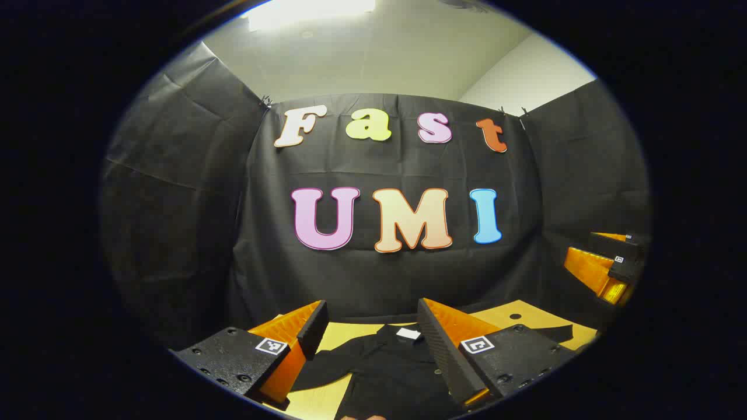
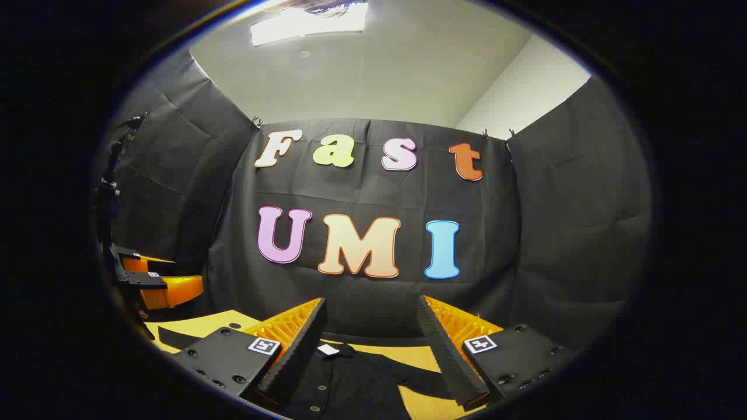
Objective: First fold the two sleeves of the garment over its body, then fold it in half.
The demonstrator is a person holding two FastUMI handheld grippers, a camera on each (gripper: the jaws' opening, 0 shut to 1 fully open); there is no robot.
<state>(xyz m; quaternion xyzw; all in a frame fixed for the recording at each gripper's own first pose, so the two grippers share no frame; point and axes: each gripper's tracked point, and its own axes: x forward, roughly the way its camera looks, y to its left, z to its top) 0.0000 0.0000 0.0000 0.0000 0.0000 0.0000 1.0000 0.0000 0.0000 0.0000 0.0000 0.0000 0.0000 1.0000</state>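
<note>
Both grippers, left gripper [image 1: 367, 344] and right gripper [image 2: 370, 344], hang wide open holding nothing at bottom of frame over the black garment [image 1: 385, 373] lying flat on the surface [image 1: 525, 318]; looks soft and floppy, so I'd pinch a sleeve cuff.

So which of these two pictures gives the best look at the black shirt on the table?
The left gripper view: the shirt shows its collar, white neck tag and a sleeve spreading left between the open fingers. The right gripper view has the collar, tag, button placket and one sleeve, lower and more cut off.
</note>
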